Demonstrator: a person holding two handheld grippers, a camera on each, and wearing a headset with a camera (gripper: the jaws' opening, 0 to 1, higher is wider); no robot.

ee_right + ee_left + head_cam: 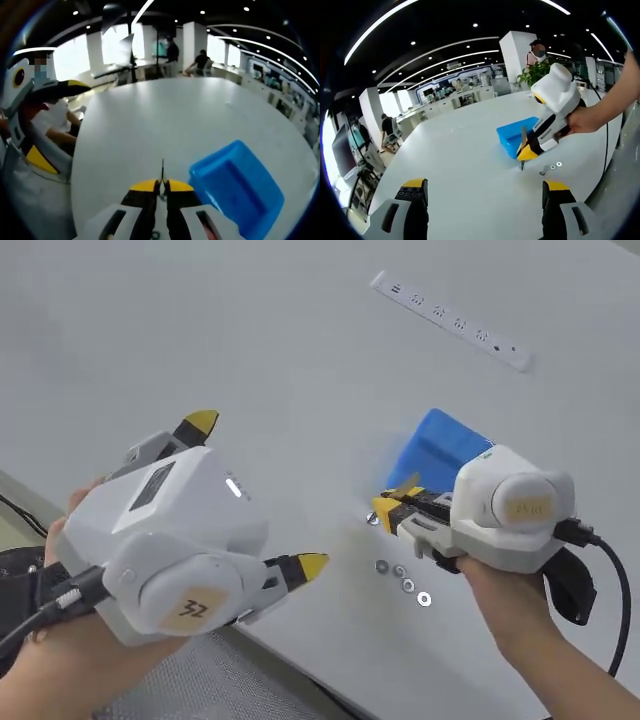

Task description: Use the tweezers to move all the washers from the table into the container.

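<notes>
Several small metal washers lie in a short row on the white table, also seen in the left gripper view as washers. My right gripper is shut on thin tweezers, which point down at the table just left of the blue container. A small glint at the tweezer tips could be a washer; I cannot tell. My left gripper is held open and empty, well to the left of the washers.
A white power strip lies at the far right of the table. The table's near edge runs diagonally under both hands. A person's hand holds the right gripper. People and desks stand in the background hall.
</notes>
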